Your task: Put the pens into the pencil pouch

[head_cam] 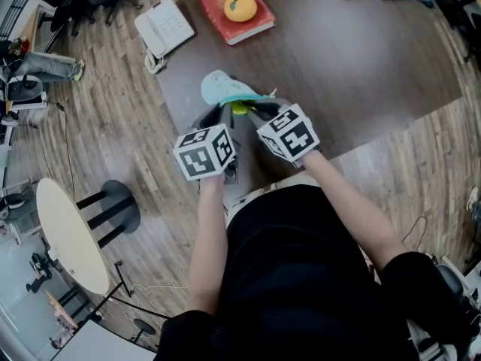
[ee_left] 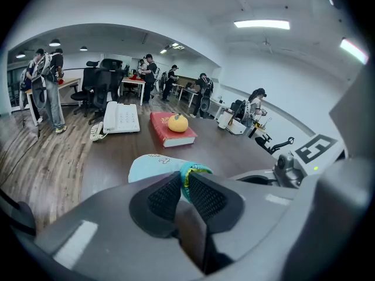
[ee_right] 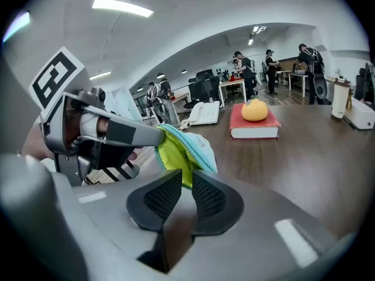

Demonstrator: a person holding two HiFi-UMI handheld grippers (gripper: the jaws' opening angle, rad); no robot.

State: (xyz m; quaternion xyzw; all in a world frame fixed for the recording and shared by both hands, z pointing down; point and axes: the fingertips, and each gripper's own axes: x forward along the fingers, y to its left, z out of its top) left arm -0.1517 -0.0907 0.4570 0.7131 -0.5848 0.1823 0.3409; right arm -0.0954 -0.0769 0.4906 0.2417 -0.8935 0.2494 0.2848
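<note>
A light blue pencil pouch (head_cam: 224,89) with a yellow-green lining (head_cam: 239,108) is held up over the near edge of the dark table (head_cam: 361,59). My left gripper (head_cam: 227,116) is shut on the left lip of its opening, and my right gripper (head_cam: 260,111) is shut on the right lip. In the left gripper view the pouch (ee_left: 153,166) runs away from the left gripper (ee_left: 184,187), its teal edge pinched between the pads. In the right gripper view the right gripper (ee_right: 187,186) pinches the lining of the pouch (ee_right: 196,147). No pens are in sight.
A red book (head_cam: 225,22) with an orange fruit (head_cam: 240,7) on it lies at the table's far side, a white telephone (head_cam: 165,27) to its left. On the wood floor to the left stand a black stool (head_cam: 113,205) and a small round table (head_cam: 68,235). People and desks fill the background.
</note>
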